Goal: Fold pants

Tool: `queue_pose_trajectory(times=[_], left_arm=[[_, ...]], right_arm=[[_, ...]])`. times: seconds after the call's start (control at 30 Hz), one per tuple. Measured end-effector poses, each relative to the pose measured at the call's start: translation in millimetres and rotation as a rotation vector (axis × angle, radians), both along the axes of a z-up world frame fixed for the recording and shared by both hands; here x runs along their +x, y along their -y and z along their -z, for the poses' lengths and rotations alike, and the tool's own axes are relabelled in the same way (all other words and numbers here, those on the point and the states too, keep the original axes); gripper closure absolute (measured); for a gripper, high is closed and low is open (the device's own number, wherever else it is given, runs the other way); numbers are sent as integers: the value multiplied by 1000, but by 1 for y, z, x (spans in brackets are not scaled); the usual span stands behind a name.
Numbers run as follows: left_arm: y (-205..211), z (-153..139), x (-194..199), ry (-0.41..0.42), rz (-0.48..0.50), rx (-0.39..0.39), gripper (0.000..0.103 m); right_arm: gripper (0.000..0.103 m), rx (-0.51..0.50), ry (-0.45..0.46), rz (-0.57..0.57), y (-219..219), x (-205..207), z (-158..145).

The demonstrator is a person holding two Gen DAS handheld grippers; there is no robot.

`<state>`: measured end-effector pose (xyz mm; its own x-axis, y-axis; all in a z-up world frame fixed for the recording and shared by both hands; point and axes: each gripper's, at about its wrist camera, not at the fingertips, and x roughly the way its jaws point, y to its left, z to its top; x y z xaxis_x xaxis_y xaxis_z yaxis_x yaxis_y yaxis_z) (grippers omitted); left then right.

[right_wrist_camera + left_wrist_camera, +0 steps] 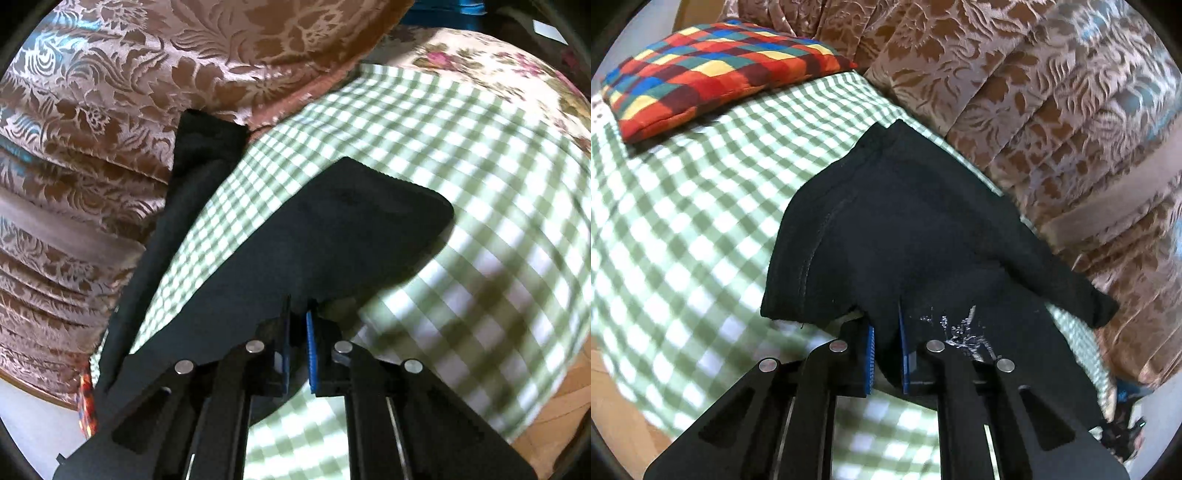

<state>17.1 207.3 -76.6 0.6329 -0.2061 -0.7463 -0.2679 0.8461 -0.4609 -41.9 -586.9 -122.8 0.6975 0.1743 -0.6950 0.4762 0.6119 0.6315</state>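
**Desk:** What is hidden or hard to read here?

**Photographer:** The black pants [905, 221] cover the tips of the left gripper [886, 354]; only its blue pads [870, 360] show, closed narrow with a fold of the dark cloth pinched between them. A silvery print on the pants, just right of that gripper, is too smeared to read. In the right wrist view the right gripper [297, 350] is likewise closed narrow on the pants [332, 236], its tips buried under the fabric edge. One trouser leg [184, 184] runs away toward the curtain and its far end is partly lost against it. The lower right corner of the left view holds a dark blurred object I cannot identify.

**Desk:** And the setting?

**Photographer:** The pants lie on a green-and-white checked sheet [683, 229], partly lifted at the gripped edges. A multicoloured plaid cushion [713, 70] sits on the sheet beyond the pants, well apart. A brown floral curtain [1034, 92] hangs just behind the pants. A floral-print cover [480, 70] shows past the sheet's far edge, and wood flooring [554, 406] beside it.
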Motion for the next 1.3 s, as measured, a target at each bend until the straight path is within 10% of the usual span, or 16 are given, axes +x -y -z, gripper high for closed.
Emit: queue_pose_trajectory(times=[0.17, 0.3, 0.43, 0.57, 0.87, 1.3], left_arm=[[5, 34, -8, -117, 17, 70, 88], [-1, 28, -16, -119, 3, 131, 58], [-32, -4, -34, -87, -97, 257, 58], [-62, -42, -22, 49, -157, 180, 58], [-45, -75, 160, 82, -11, -52, 50], [-45, 7, 341, -226, -58, -43, 48]], right_arm=[[96, -1, -86, 3, 1, -9, 26], [41, -69, -114, 33, 8, -9, 14], [29, -271, -122, 131, 12, -18, -27], [25, -332, -3, 38, -20, 2, -63], [23, -186, 113, -468, -170, 100, -53], [20, -95, 34, -606, -223, 147, -11]])
